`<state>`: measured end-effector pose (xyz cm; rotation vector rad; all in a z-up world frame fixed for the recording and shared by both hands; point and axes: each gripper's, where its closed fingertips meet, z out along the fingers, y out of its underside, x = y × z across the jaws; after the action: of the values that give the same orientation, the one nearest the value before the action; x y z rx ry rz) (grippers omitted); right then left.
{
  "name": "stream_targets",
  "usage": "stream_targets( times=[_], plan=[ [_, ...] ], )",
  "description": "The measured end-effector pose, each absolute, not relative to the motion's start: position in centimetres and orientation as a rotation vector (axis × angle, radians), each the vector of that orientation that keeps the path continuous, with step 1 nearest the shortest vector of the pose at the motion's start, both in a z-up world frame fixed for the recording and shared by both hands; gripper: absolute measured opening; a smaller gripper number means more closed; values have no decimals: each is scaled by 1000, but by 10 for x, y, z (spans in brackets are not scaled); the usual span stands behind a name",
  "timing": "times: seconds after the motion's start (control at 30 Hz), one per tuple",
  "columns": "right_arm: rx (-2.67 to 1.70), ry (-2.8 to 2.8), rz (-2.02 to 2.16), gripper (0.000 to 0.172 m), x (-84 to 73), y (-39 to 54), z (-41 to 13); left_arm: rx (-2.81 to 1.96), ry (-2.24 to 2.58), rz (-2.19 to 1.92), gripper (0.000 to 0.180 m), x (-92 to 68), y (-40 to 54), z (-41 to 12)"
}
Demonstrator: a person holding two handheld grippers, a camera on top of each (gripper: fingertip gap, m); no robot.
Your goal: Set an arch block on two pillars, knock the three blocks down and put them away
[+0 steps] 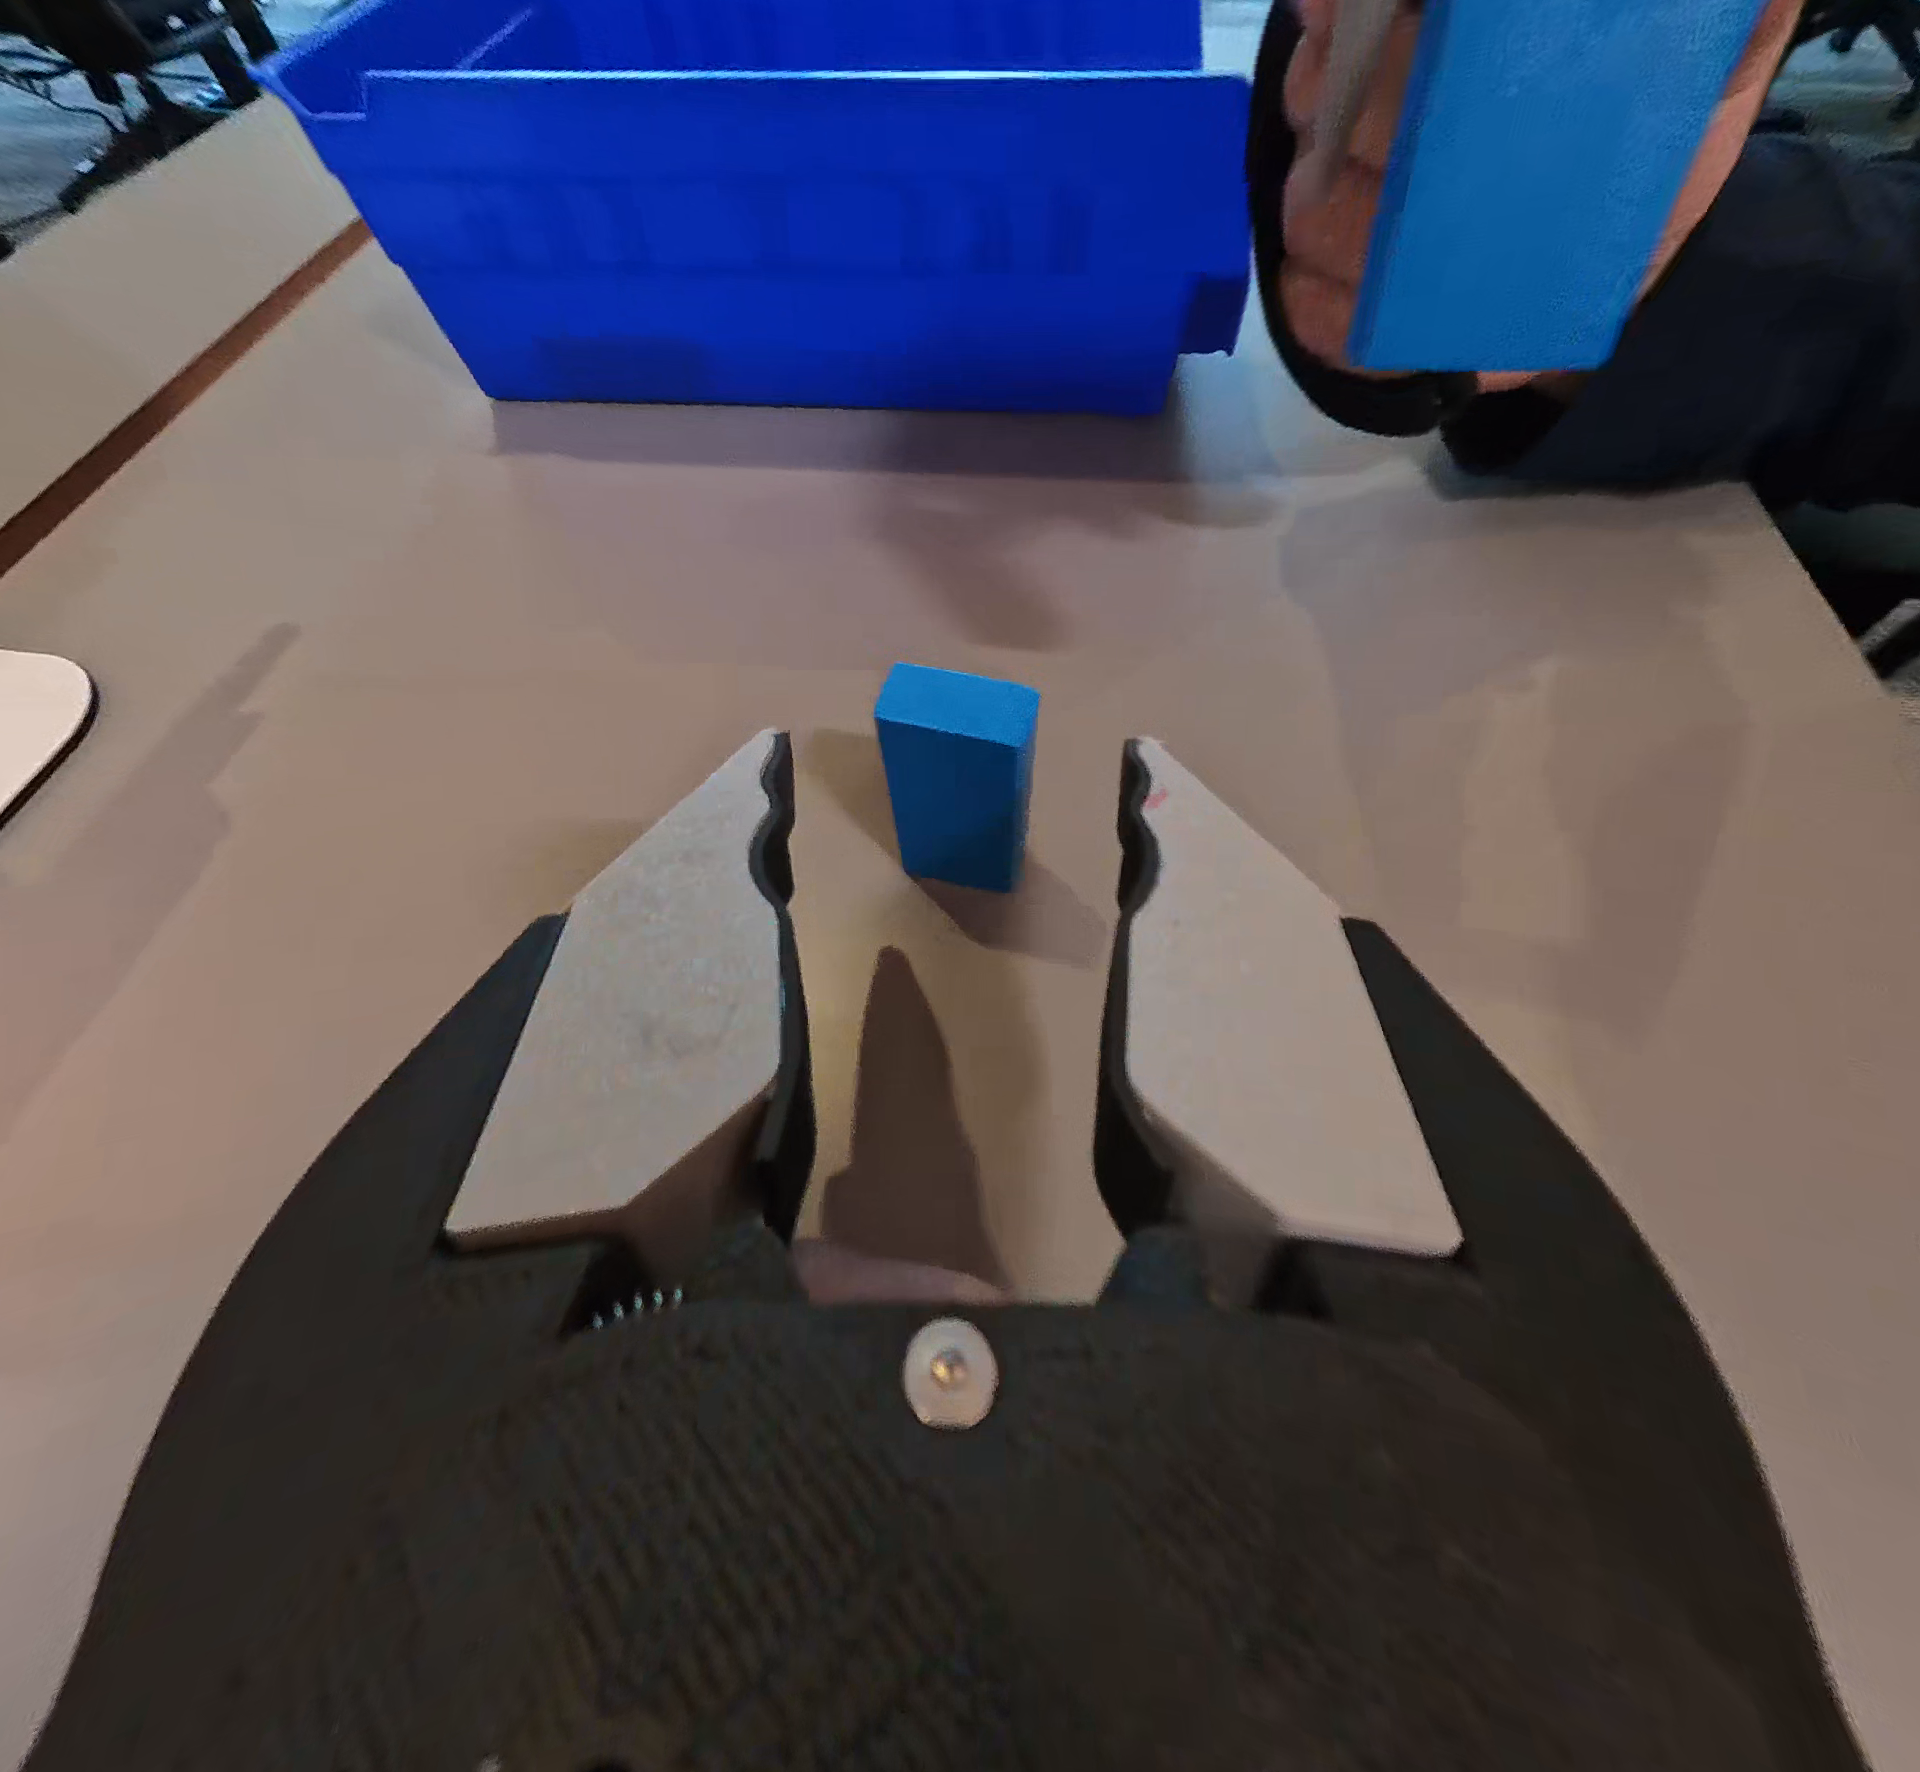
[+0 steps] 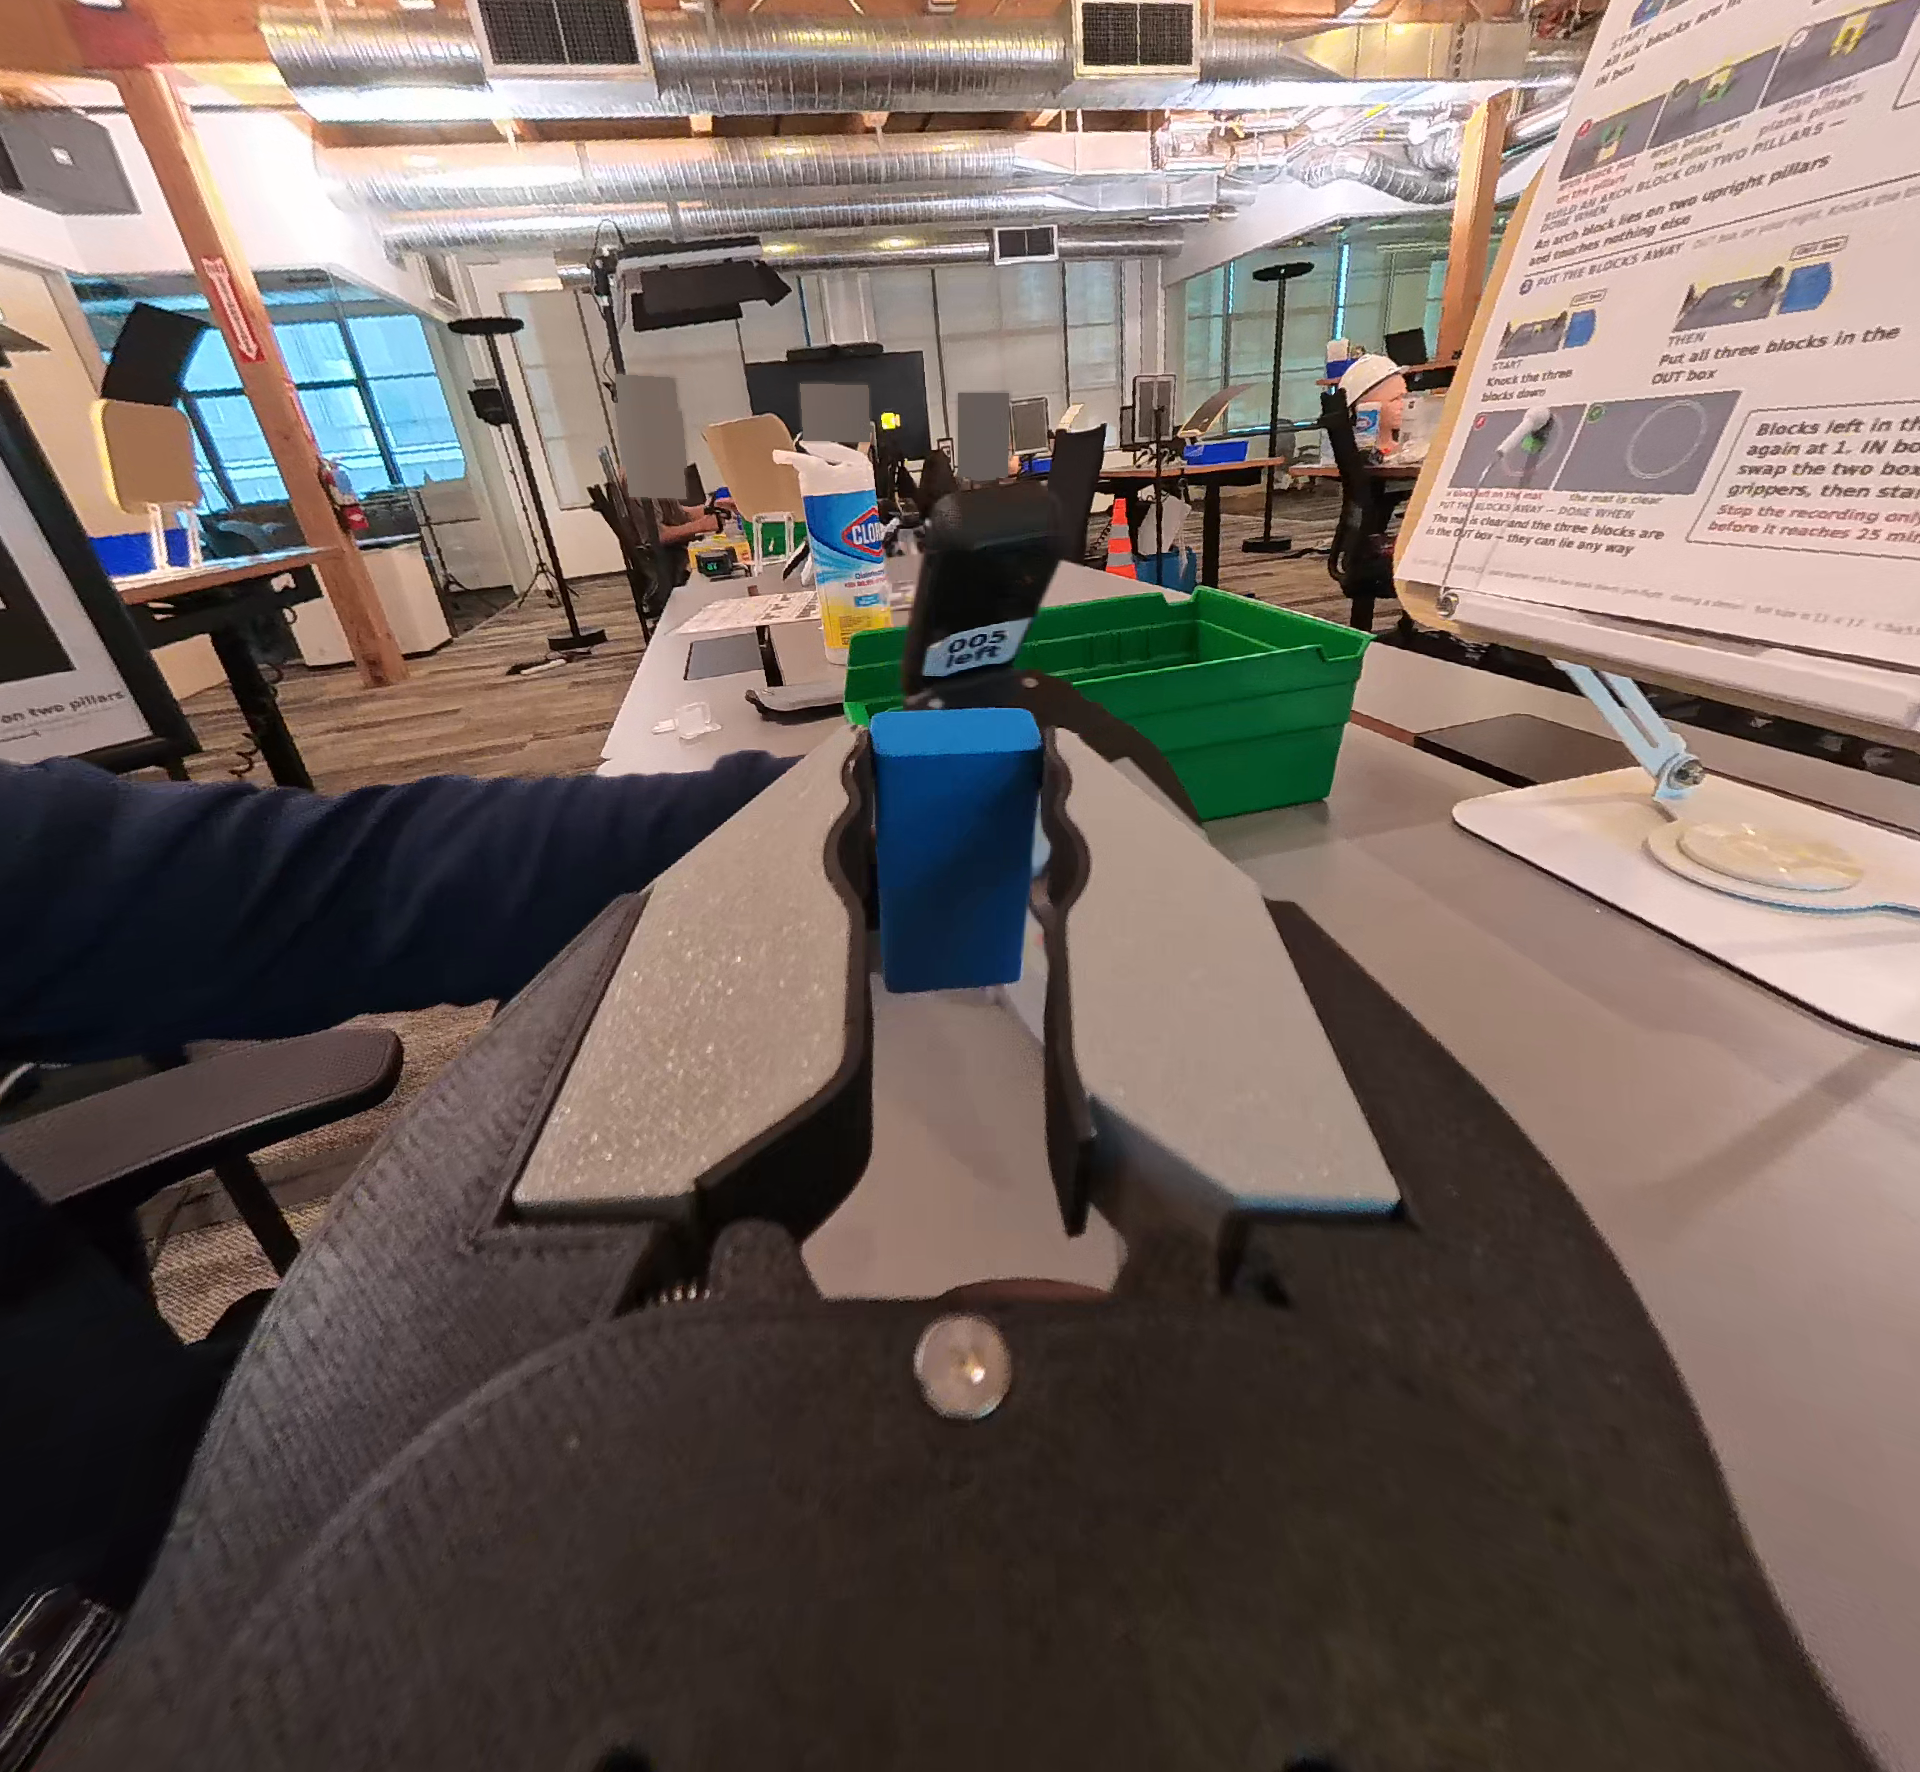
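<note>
On desk point(image 1: 416, 527), before blue bin point(image 1: 790, 195): first blue pillar point(image 1: 958, 787) stands upright, apart from spread left tongs point(image 1: 956, 787). Right tongs point(image 2: 956, 849) clamp second blue pillar point(image 2: 951, 849), aloft. Step: pillar setting. Next: stand second beside first, arch-width gap.

A white and yellow wipes canister point(image 2: 844, 550) stands far off behind the green bin. A printed instruction sheet point(image 2: 1704, 247) leans on a white stand point(image 2: 1704, 855) at right.
</note>
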<state>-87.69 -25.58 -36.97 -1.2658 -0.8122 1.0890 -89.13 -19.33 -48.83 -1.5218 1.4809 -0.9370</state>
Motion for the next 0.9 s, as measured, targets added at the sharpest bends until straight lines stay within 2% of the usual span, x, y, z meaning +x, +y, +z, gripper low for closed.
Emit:
stream_targets(
  times=[0.1, 0.37, 0.67, 0.8, 0.9],
  plan=[
    [-1252, -819, 1099, 29, -878, -259, -367, -1518, 1505, -931, 58, -886, -187, -492],
    [-1265, -831, 1119, 29, -884, -260, -371, -1505, 1576, -905, 31, -877, -193, -500],
    [-1337, -903, 1078, 29, -890, -250, -397, -1554, 1544, -845, 31, -916, -199, -500],
    [-1392, -1025, 905, 29, -898, -231, -424, -1580, 1498, -765, 31, -933, -199, -500],
    [-1466, -1090, 976, 29, -909, -220, -445, -1576, 1484, -748, 31, -934, -201, -500]
  ],
)
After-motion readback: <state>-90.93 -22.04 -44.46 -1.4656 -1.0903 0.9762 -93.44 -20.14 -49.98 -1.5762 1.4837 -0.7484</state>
